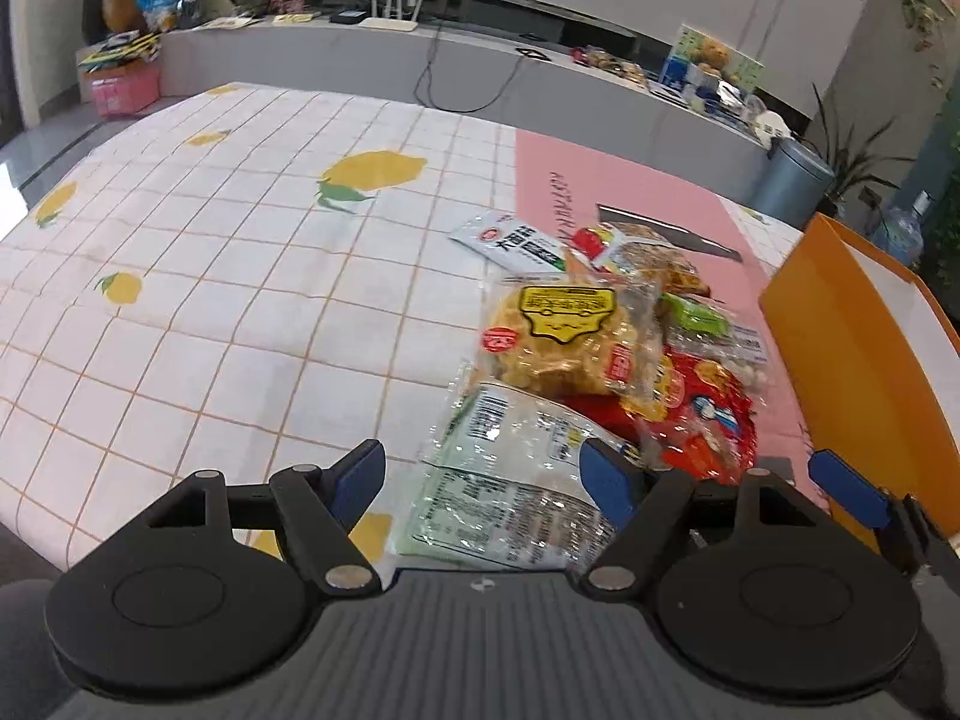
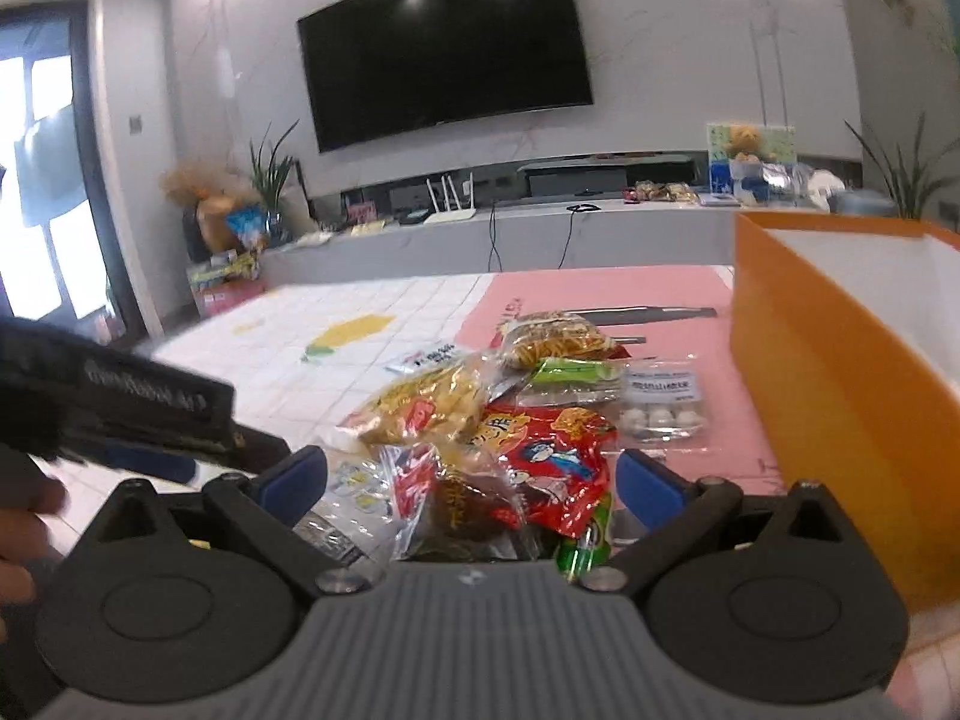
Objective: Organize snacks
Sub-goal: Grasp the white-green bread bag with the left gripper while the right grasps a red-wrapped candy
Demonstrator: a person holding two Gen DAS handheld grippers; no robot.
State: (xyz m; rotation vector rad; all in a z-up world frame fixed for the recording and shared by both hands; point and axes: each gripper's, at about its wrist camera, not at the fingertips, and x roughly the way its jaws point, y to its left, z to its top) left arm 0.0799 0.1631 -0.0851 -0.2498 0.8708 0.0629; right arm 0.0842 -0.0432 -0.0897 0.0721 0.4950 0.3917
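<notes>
A heap of snack packets lies on the table. In the left wrist view my left gripper [image 1: 483, 480] is open over a clear packet with a green label [image 1: 510, 480]. Beyond it lie a yellow-labelled biscuit bag [image 1: 558, 336], a red bag [image 1: 702, 414] and a white sachet [image 1: 510, 237]. In the right wrist view my right gripper [image 2: 474, 480] is open, low over a dark brown packet [image 2: 462, 510] and the red bag [image 2: 552, 456]. The orange box [image 2: 840, 372] stands open at the right, also in the left wrist view [image 1: 852, 330].
The table has a white checked lemon-print cloth [image 1: 240, 252] and a pink mat [image 2: 600, 288]. The left gripper's body [image 2: 120, 408] reaches in from the left. A knife [image 1: 666, 234] lies on the mat behind the snacks. A TV console stands beyond the table.
</notes>
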